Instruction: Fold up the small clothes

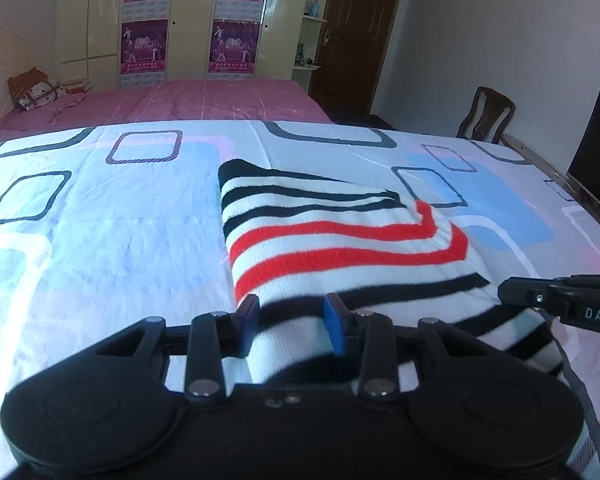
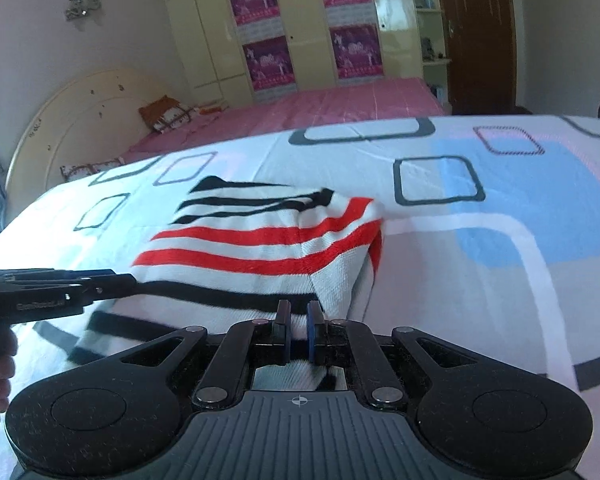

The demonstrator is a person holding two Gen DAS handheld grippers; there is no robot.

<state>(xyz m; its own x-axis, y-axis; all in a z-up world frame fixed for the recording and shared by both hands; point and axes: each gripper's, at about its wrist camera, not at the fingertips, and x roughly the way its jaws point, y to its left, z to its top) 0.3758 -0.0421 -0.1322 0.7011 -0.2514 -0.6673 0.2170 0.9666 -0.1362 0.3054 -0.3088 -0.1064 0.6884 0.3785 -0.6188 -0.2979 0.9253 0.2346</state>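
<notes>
Striped garment, partly folded, is laid on the patterned bedsheet. Its near hem is pinched by the left gripper and right gripper, both closed on cloth. Bare sheet is seen all round.

Mounted low behind each gripper, tilted down across the patterned bed. Very near the striped garment, seen from left and from right. Shared by both: garment, pink bed, wardrobe, brown door.
</notes>
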